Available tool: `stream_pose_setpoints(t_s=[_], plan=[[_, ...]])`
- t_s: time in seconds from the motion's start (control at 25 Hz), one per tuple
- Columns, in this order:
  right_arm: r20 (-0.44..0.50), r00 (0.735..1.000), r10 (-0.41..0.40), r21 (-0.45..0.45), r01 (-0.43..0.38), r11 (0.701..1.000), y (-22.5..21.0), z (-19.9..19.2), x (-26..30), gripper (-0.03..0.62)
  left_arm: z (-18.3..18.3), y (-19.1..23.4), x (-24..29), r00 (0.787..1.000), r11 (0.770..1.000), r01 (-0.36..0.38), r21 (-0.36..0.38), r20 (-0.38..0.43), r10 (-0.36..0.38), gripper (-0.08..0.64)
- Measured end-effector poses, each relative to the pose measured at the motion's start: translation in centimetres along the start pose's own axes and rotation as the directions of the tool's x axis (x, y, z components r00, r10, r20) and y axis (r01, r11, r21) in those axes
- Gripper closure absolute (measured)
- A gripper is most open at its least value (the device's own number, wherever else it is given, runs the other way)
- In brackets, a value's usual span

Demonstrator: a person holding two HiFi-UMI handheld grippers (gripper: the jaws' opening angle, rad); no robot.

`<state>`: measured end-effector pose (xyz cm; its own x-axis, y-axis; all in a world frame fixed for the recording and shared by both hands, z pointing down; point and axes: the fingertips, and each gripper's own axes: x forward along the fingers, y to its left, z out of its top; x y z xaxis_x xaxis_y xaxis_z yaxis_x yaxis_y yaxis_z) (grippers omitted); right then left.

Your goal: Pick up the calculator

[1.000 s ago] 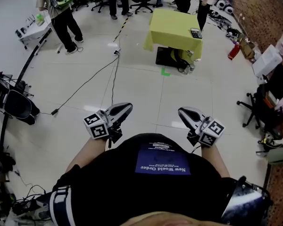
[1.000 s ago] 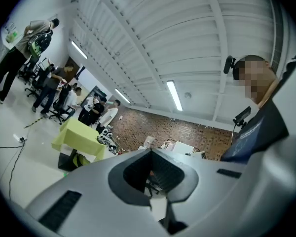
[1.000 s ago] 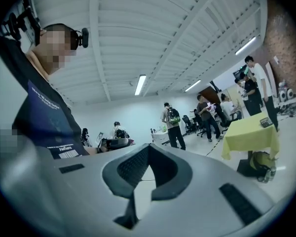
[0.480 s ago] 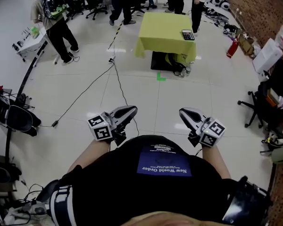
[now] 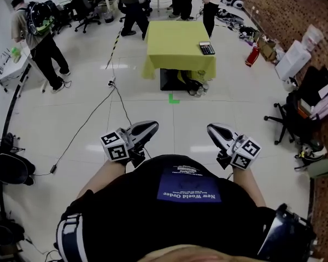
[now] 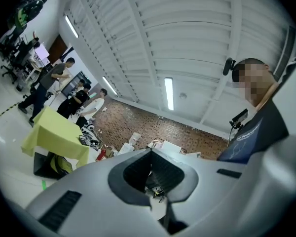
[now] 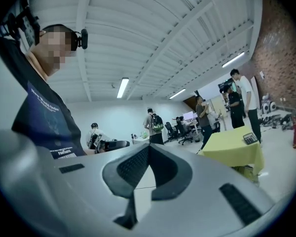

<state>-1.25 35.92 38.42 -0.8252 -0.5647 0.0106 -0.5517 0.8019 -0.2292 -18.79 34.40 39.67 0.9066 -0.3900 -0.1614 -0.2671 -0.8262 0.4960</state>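
A black calculator (image 5: 206, 48) lies near the right edge of a table with a yellow cloth (image 5: 175, 40), far ahead across the floor. My left gripper (image 5: 151, 126) and right gripper (image 5: 212, 129) are held close in front of my torso, both shut and holding nothing, well short of the table. In the left gripper view the calculator (image 6: 83, 140) shows small on the yellow table (image 6: 54, 135) at the left, beyond the closed jaws (image 6: 150, 153). The right gripper view has the calculator (image 7: 249, 138) on the table (image 7: 232, 146) at the right, past the shut jaws (image 7: 148, 147).
A black cable (image 5: 93, 119) runs over the white floor to the left of my path. A green tape mark (image 5: 174, 98) lies before the table, bags (image 5: 188, 83) beneath it. People (image 5: 37, 29) stand at left and behind the table. Office chairs (image 5: 287, 121) and clutter line the right wall.
The yellow table with the calculator has come nearer and shifted left in the head view. Both grippers keep their place in front of my torso, still shut.
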Motion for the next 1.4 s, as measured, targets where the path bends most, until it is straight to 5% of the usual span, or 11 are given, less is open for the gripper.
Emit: stream_pose_setpoints(t_s=[0.32,0.68,1.08,1.4], plan=[[0.010,1.000,-0.024,-0.011,0.024,1.000,-2.0,1.5,12.2,0.604,7.6,10.0,-5.2,1.000,1.000,0.010,0.022,-0.006,-0.009,0.554],[-0.020,1.000,-0.001,0.016,0.002,1.000,-8.4,2.2,17.7,0.604,8.8,17.1,-4.1,0.999,0.999,-0.040,-0.023,0.002,0.040,0.554],[-0.048,0.987,0.151,0.002,-0.151,0.989,-24.8,5.7,19.5,0.604,12.0,24.5,8.4,0.982,0.983,-0.183,0.030,0.057,0.181,0.554],[-0.053,0.973,0.222,-0.010,-0.223,0.975,-35.7,9.8,19.6,0.604,14.5,28.7,19.8,0.976,0.978,-0.208,0.017,0.075,0.206,0.554]])
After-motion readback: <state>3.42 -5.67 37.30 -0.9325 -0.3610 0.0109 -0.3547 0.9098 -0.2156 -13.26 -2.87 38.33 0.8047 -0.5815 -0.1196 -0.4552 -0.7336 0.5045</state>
